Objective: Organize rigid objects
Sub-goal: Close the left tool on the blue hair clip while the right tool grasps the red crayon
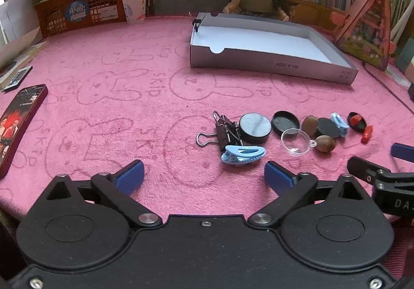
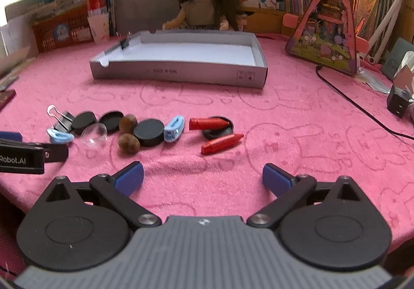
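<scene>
Left wrist: left gripper point(image 1: 204, 175) agape, empty; right gripper point(image 1: 388, 159) cut off.

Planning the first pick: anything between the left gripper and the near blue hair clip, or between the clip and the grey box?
Nothing visible. The left gripper is open with only bare pink cloth before the blue hair clip. Binder clips and a black disc lie just behind it; beyond them is open cloth up to the grey box.

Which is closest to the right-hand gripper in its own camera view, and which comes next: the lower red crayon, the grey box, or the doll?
1. Lower red crayon: on the pink cloth, just ahead of the open right gripper.
2. Grey box: mid-table, beyond the small items.
3. Doll: behind the box, against the books.
</scene>
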Available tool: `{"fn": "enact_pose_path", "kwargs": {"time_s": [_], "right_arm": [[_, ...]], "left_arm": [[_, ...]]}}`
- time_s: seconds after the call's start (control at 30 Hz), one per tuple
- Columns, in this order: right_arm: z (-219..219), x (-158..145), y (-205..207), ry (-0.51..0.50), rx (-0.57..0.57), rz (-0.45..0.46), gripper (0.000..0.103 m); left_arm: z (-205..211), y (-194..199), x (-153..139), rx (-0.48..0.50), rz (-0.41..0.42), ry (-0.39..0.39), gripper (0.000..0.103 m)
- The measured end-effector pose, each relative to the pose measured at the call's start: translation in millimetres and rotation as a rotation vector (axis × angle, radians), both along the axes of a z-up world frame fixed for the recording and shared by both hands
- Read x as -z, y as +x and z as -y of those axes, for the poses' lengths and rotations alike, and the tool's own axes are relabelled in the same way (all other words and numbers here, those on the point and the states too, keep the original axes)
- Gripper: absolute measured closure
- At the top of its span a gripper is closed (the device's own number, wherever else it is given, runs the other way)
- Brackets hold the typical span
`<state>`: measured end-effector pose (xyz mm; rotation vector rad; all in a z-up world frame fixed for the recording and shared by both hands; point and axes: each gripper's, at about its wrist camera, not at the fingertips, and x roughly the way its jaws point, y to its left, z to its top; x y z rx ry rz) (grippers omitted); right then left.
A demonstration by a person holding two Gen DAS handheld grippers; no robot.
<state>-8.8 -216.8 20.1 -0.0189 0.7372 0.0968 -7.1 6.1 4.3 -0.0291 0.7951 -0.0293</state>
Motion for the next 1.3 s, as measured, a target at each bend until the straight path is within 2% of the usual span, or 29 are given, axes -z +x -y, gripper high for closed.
{"fn": "enact_pose_path", "kwargs": {"time_s": [0.17,0.33,0.43,0.57,0.7,0.83,1.0,1.1,1.17,1.23,1.3], "right_arm": [[4.6,-9.2,-1.1,0.005,-0.01,0.085,0.006],[8.4,-7.2,4.3,0.014,-0.045,0.085,0.016],[7.3,-4.0,5.7,-0.012,-0.071,0.09,0.022],[7.1,-2.4,8.4,-0.049,-0.098,0.105,0.027],[10.4,0.0,13.1,-0.067,-0.107,0.103,0.035],[16.6,3.8,17.7,-0.052,-0.117,0.099,0.038],[20.3,6.8,20.6,-0.049,-0.145,0.103,0.038],[21.9,7.7,22.8,-0.061,-0.172,0.115,0.039],[23.2,7.8,25.8,-0.059,-0.189,0.115,0.042],[25.0,8.0,27.1,-0.048,-0.203,0.114,0.053],[24.4,7.7,26.2,-0.04,-0.207,0.11,0.055]], "left_arm": [[-0.6,-10.5,-10.2,0.053,0.017,-0.05,0.026],[11.9,-20.1,-19.0,0.104,0.075,-0.017,0.041],[16.9,-18.6,-18.8,0.113,0.071,-0.016,0.05],[22.4,-14.9,-15.2,0.109,0.064,-0.013,0.051],[26.0,-10.1,-10.3,0.077,0.065,0.013,0.051],[28.3,-4.3,-2.9,0.06,0.048,0.018,0.051],[34.0,-4.0,0.6,0.062,0.071,0.044,0.052],[34.8,-3.0,0.9,0.067,0.083,0.045,0.058],[34.8,-2.8,1.1,0.073,0.091,0.045,0.067],[35.1,-3.5,1.3,0.076,0.097,0.05,0.067],[35.9,-4.6,1.5,0.086,0.103,0.062,0.068]]}}
